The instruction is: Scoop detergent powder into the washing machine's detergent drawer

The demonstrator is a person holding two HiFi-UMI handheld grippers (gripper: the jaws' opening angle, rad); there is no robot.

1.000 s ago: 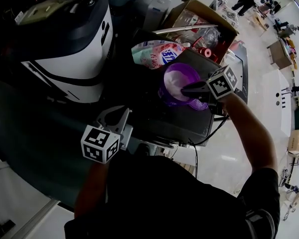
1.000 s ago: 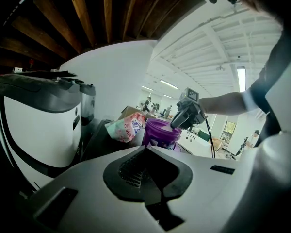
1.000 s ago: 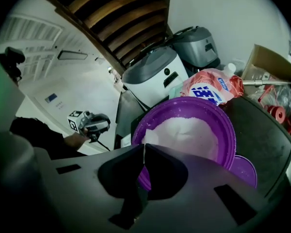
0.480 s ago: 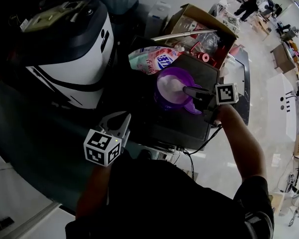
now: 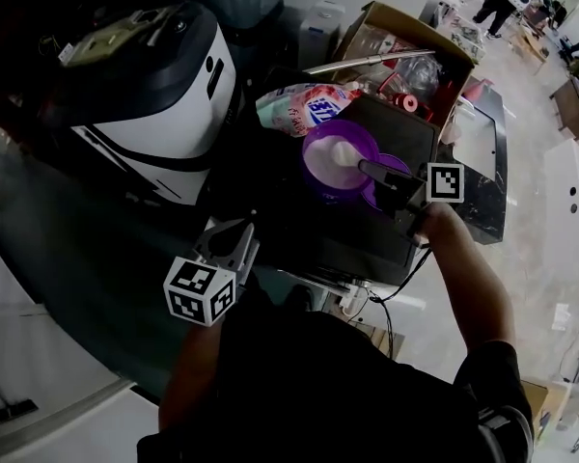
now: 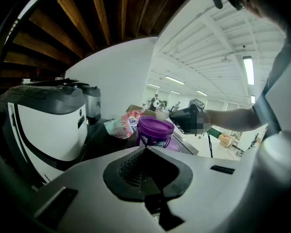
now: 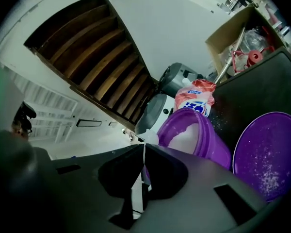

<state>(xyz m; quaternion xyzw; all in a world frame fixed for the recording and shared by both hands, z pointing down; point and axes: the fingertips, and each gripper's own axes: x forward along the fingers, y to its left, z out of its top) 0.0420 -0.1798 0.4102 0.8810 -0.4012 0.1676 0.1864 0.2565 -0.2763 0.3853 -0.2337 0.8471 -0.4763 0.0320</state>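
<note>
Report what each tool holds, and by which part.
Right tool: shut on a small white plastic scoop, gripped by its thin handle, bowl above the purple plastic tub. Left tool: shut, holding nothing.

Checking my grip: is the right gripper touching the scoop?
Touching. The right gripper view shows the right gripper shut on the thin handle of the white scoop.

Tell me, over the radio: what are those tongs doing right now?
Right tongs shut on scoop, over powder in purple tub. Left tongs shut, empty, off to the side. Lid off, lying beside tub.
</note>
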